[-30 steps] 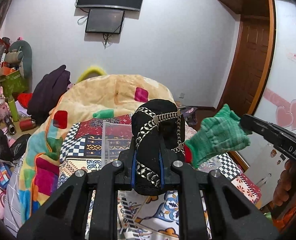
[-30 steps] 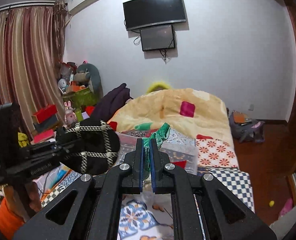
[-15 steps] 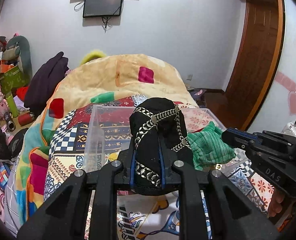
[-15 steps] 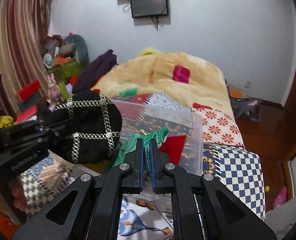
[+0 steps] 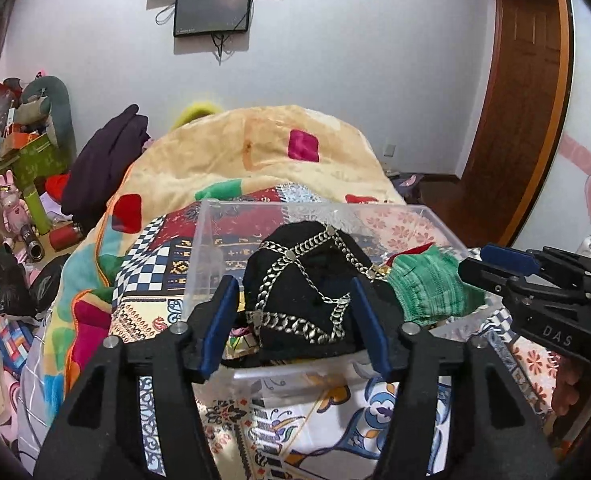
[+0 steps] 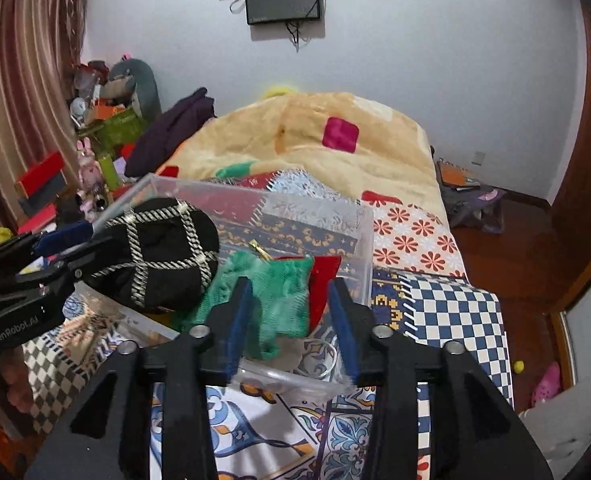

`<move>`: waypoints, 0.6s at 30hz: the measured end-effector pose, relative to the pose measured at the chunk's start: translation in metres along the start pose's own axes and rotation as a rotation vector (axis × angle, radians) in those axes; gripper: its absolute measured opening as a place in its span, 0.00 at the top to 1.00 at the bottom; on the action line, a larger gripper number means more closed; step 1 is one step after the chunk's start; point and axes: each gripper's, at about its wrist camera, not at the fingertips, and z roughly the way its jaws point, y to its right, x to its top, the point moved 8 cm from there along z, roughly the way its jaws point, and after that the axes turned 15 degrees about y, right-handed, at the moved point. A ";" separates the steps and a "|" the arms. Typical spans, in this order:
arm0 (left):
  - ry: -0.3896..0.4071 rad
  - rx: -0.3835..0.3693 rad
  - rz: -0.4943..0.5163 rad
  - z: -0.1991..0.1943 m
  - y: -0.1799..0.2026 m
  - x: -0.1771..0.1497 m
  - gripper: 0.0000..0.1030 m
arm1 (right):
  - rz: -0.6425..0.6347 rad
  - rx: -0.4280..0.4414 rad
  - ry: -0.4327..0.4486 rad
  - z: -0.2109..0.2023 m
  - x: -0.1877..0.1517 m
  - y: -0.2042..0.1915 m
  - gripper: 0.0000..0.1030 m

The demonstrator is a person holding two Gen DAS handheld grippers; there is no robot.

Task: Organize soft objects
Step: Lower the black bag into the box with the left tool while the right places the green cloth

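A clear plastic bin [image 5: 205,248] [image 6: 365,248] stands on the patterned bed. A black hat with silver chains [image 5: 303,292] [image 6: 159,252] rests in the bin's near left part. A green knitted piece [image 5: 427,292] [image 6: 271,292] lies beside it on the right, over something red [image 6: 323,276]. My left gripper [image 5: 293,320] is open, its jaws apart on either side of the hat. My right gripper [image 6: 289,320] is open, its jaws apart around the green piece at the bin's near edge.
A beige blanket [image 5: 255,148] is heaped behind the bin. Dark purple clothing [image 5: 103,164] lies at its left. Cluttered shelves with toys [image 5: 19,160] stand at the far left. A wooden door [image 5: 523,100] is at the right. Bags [image 6: 471,196] lie on the floor.
Both grippers lowered their items into the bin and opened. The hat and the green piece now rest in the bin instead of being pinched.
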 end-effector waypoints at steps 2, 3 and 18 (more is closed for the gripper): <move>0.019 -0.009 -0.019 -0.009 -0.001 0.004 0.39 | 0.005 0.007 0.018 -0.007 0.006 0.000 0.61; 0.029 -0.014 -0.027 -0.014 -0.001 0.007 0.39 | 0.007 0.012 0.028 -0.011 0.008 -0.001 0.60; 0.268 -0.059 0.034 -0.103 0.025 0.066 0.20 | 0.009 0.099 0.267 -0.095 0.060 -0.034 0.46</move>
